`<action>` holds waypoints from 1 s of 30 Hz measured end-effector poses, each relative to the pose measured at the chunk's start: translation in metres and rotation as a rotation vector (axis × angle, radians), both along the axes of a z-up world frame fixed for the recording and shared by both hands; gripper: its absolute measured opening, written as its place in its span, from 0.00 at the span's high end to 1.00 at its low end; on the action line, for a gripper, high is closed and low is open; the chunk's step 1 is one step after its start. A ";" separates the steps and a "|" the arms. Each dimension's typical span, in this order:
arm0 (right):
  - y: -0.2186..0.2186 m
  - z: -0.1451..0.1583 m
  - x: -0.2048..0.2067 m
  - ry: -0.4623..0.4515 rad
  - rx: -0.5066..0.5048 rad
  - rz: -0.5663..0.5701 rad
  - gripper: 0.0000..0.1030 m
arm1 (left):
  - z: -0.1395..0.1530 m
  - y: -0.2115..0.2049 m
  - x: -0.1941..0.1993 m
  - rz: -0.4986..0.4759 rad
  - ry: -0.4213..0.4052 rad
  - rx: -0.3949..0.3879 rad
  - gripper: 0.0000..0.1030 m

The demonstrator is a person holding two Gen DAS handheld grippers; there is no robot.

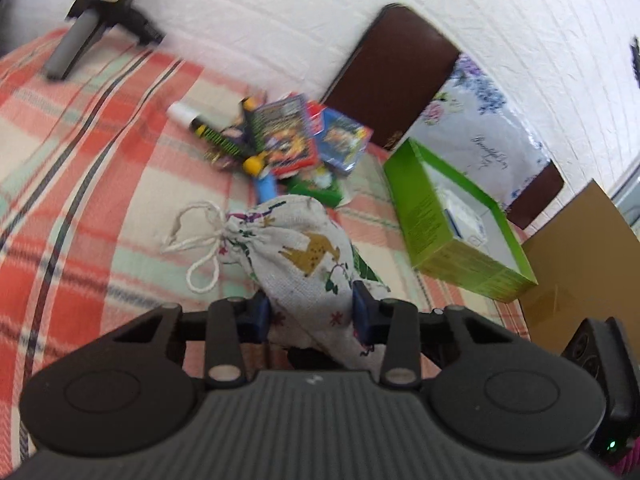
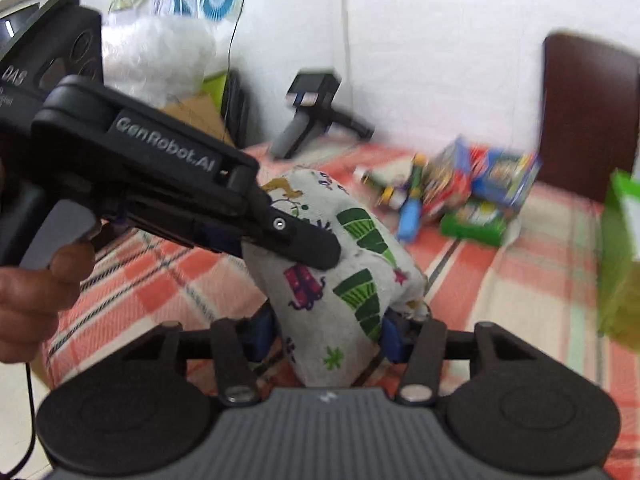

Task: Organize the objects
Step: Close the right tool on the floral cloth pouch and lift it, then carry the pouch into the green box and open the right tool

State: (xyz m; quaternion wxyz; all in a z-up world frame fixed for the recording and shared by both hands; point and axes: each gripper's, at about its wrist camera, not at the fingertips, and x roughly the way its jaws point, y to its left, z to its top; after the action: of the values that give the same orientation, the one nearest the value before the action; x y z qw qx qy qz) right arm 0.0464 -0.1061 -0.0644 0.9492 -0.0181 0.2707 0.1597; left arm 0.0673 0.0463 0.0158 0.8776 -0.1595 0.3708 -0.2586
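Both the left tool [image 1: 310, 312] and right tool [image 2: 328, 330] pinch the printed pouch [image 1: 296, 256]; only the left view shows its drawstring [image 1: 196, 236].

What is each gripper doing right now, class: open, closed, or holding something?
Left gripper: closed on the printed drawstring pouch.
Right gripper: closed on the same pouch's other end.

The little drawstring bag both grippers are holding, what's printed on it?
Off-white pouch printed with green leaves, a purple-red gift and mustard animals, clearest in the right wrist view.
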 end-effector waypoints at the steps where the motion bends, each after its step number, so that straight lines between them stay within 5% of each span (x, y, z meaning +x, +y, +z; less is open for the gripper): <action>1: -0.004 0.004 -0.004 -0.027 0.000 -0.017 0.53 | 0.006 -0.006 -0.001 -0.013 -0.023 0.003 0.60; 14: -0.107 0.045 -0.028 -0.210 -0.016 -0.292 0.53 | 0.055 -0.152 0.021 -0.252 -0.184 0.031 0.60; 24: -0.237 0.038 -0.027 -0.172 -0.104 -0.484 0.52 | 0.037 -0.295 0.057 -0.414 -0.155 0.021 0.60; 28: -0.266 0.019 -0.021 -0.148 -0.201 -0.649 0.12 | 0.019 -0.323 0.062 -0.403 -0.129 0.086 0.57; 30: -0.275 0.014 -0.024 -0.149 -0.160 -0.667 0.17 | 0.016 -0.323 0.059 -0.388 -0.133 0.109 0.57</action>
State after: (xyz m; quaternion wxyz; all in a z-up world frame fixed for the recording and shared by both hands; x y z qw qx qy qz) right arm 0.0221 -0.3807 -0.0509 0.9618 -0.0147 0.2035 -0.1825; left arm 0.1260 -0.2771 0.0313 0.8412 -0.0199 0.3491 -0.4125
